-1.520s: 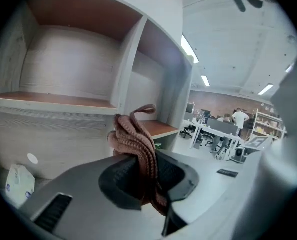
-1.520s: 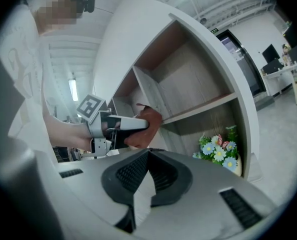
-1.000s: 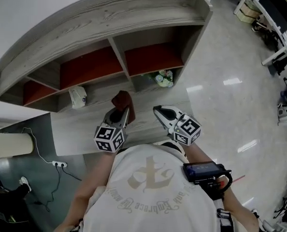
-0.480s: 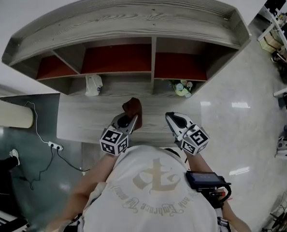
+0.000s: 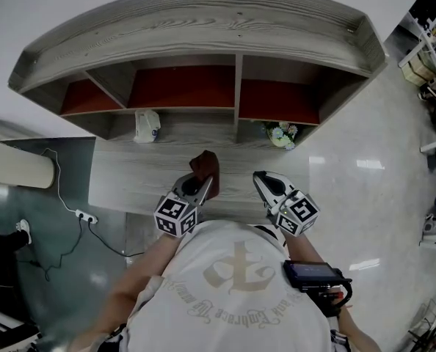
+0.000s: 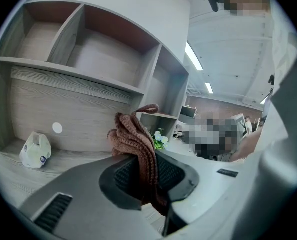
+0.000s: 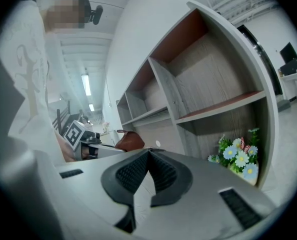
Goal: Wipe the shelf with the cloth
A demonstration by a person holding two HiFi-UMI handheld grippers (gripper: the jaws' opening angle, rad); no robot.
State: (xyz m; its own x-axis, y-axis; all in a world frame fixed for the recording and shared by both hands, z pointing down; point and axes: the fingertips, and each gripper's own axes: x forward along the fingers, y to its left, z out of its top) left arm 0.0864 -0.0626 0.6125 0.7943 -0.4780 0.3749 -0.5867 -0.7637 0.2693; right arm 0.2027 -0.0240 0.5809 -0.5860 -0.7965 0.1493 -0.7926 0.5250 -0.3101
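Note:
A grey wooden shelf unit (image 5: 196,28) with open compartments stands in front of me, above a lower grey ledge (image 5: 137,174). A brown knitted cloth (image 5: 205,167) hangs bunched from my left gripper (image 5: 197,184), which is shut on it just above the ledge. In the left gripper view the cloth (image 6: 138,144) sticks up between the jaws. My right gripper (image 5: 264,183) is beside it to the right, shut with nothing between its jaws (image 7: 148,171). The cloth (image 7: 130,141) also shows at the left of the right gripper view.
A white bag (image 5: 147,125) lies in the lower left compartment. A small pot of flowers (image 5: 281,134) stands in the lower right compartment. Cables and a power strip (image 5: 82,215) lie on the floor at the left. Office racks (image 5: 434,42) stand at the far right.
My head turned to face the shelf squarely, so the shelf now looks centred. Both grippers kept their places over the ledge, the left still holding the cloth.

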